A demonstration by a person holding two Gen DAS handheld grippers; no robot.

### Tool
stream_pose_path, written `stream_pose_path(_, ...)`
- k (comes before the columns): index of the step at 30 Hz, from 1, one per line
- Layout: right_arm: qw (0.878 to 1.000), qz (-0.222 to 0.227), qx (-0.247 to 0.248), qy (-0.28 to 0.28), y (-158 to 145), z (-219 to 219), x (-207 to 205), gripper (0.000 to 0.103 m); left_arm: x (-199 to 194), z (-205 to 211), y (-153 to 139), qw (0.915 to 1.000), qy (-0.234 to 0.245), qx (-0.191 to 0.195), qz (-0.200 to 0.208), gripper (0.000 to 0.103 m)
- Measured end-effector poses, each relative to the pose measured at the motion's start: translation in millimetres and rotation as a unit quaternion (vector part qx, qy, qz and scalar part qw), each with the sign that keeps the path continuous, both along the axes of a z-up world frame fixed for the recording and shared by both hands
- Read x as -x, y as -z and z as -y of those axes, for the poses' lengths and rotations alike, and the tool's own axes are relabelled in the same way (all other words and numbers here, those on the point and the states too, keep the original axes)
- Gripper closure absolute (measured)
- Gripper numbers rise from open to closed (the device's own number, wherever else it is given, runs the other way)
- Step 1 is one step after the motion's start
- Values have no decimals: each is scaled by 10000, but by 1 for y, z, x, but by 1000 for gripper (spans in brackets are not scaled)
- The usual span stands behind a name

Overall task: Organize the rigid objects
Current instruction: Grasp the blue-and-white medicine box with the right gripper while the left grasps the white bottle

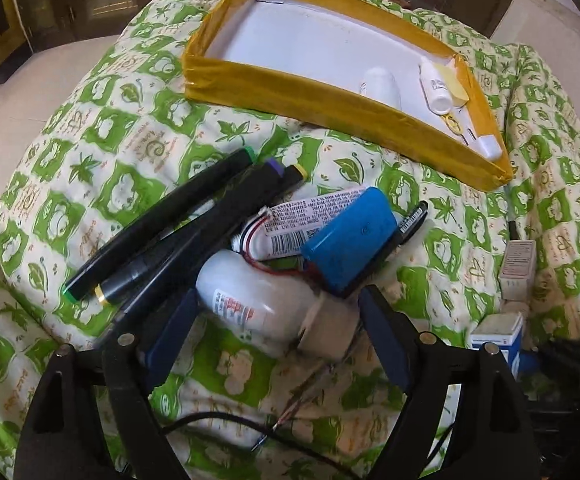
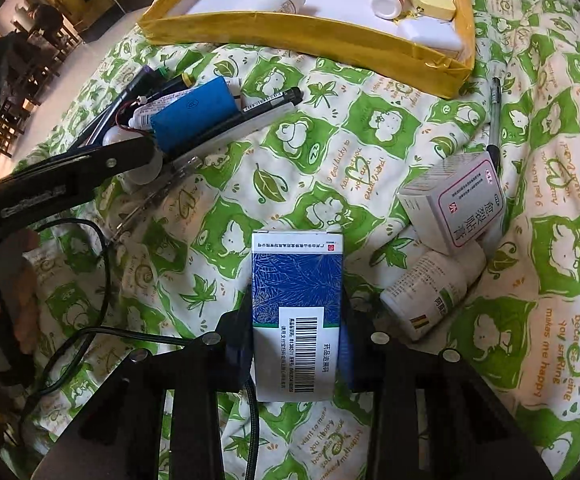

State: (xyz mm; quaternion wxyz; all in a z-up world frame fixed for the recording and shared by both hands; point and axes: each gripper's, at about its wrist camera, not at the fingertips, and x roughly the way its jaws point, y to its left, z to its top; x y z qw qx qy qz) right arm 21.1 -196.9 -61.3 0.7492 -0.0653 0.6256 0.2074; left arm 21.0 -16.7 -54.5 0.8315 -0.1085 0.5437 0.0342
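1. Grip: the right gripper (image 2: pixel 296 344) pinched the blue-and-white box (image 2: pixel 296 304) near the quilt's (image 2: pixel 370 160) front.
2. The left gripper (image 1: pixel 278 312) stood spread around the white bottle (image 1: pixel 258 300).
3. Lifting the box straight, then carrying it to the far yellow tray (image 2: pixel 290 36), seemed safest.

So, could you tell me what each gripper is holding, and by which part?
The right gripper grips the blue-and-white box by its long sides, near the barcode end. The left gripper holds nothing; it straddles the white bottle.
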Motion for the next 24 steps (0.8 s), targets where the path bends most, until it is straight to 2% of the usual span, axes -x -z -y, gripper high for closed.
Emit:
stream_pose_path(3,9999,9,-108,48,-4,4,-4,72,-5,7,-1,9990,335,265,147,25)
stream_pose_path(6,9998,46,-165,64,-6,5,-3,72,-6,15,-2,9977,579,277,201,31)
stream_pose_path(11,9996,81,-236,94,-12,5,-5,72,6,-3,-13,9987,274,357,238,32)
stream_pose_path(14,9996,109,-256,101,-12,6,-5,72,11,-5,-8,9992,211,321,-71,32)
stream_pose_path(17,9988,244,-384,161,-16,8,-3,72,17,2,-3,9992,275,236,-174,33)
stream_pose_path(18,9985,302,-417,173,-19,8,-2,72,17,5,-3,9992,313,182,-173,39)
stream_pose_path(20,9979,425,-446,179,-23,8,-2,72,16,9,1,9989,406,29,-243,63)
stream_pose_path(21,9979,426,-451,171,-22,7,-2,72,16,9,4,9988,394,-41,-276,71)
stream_pose_path(24,9982,319,-485,165,-13,4,-3,71,13,7,5,9990,364,74,-239,71)
